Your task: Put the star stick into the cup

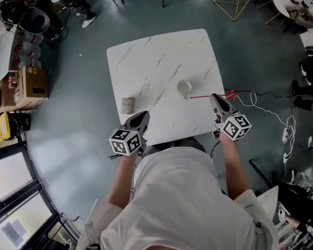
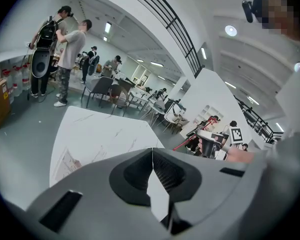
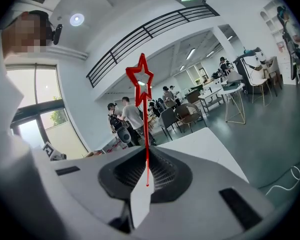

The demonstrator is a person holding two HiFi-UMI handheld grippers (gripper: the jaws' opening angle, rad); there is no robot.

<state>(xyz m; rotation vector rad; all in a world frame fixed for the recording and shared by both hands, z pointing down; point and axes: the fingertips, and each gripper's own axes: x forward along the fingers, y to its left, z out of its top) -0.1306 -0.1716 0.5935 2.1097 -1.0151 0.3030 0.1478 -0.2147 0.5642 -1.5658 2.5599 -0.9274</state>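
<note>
- A white, marble-veined table [image 1: 161, 61] stands on a grey-blue floor [image 1: 78, 87].
- A white cup [image 1: 184, 87] stands upright right of the table's middle, and a small packet [image 1: 128, 105] lies near its left edge.
- The right tongs [image 1: 214, 97] are clamped on the red star stick [image 1: 201, 96]. It is held level, plain end just beside the cup.
- The left tongs [image 1: 144, 114] are closed and empty.
- A cardboard box [image 1: 32, 85] and a white cable [image 1: 266, 108] are on the floor.

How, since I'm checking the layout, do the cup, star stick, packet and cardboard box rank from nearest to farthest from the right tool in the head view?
1. Star stick: held in the right tool.
2. Cup: on the table, left of the stick.
3. Packet: by the table's left edge.
4. Cardboard box: on the floor, far left.
</note>
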